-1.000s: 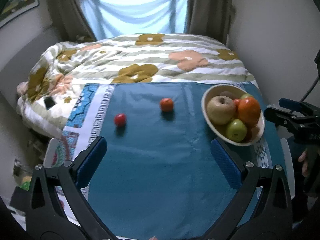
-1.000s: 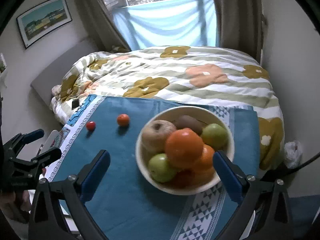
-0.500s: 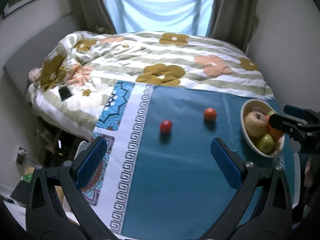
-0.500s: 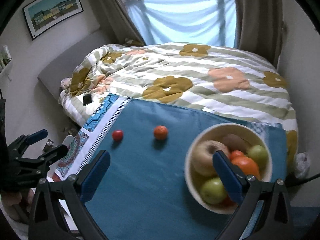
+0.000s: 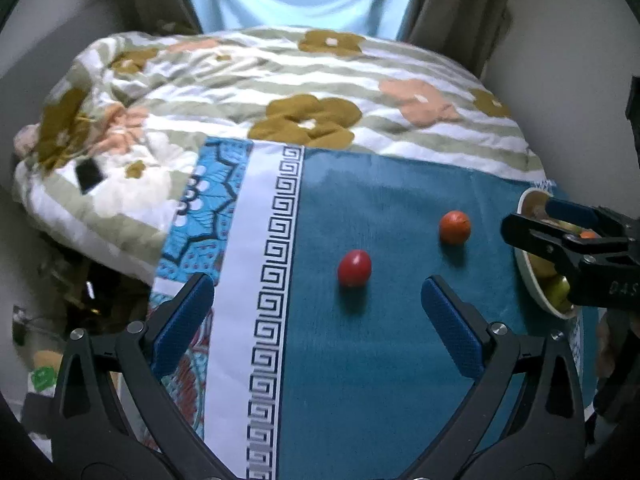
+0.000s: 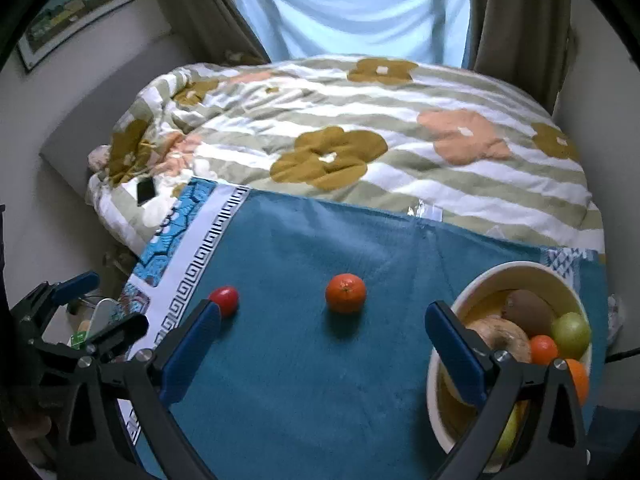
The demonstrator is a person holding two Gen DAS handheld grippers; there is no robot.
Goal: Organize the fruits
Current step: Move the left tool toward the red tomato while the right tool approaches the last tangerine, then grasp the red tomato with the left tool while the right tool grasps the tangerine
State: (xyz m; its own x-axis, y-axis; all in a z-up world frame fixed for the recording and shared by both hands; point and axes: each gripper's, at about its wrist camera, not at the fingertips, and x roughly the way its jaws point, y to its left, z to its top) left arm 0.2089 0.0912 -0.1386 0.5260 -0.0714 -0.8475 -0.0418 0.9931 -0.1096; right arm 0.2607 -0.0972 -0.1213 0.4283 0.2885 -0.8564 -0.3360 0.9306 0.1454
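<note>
We look across a bed (image 6: pixel 360 140) covered by a rumpled duvet (image 5: pixel 280 92) in white and sage stripes with large ochre and peach flowers. A small dark rectangular object (image 6: pixel 145 192) lies on its left edge. Behind the bed, a window (image 6: pixel 352 4) glows with pale blue daylight through a sheer drape, framed by 2 grey-brown curtains (image 6: pixel 516 20). The walls (image 6: pixel 600 92) are plain off-white. On the left wall hangs a framed landscape picture (image 6: pixel 76 4), and beneath it we see a grey padded headboard (image 6: pixel 104 100). On the dim floor left of the bed lies blurred clutter (image 5: pixel 72 300) we cannot identify.
</note>
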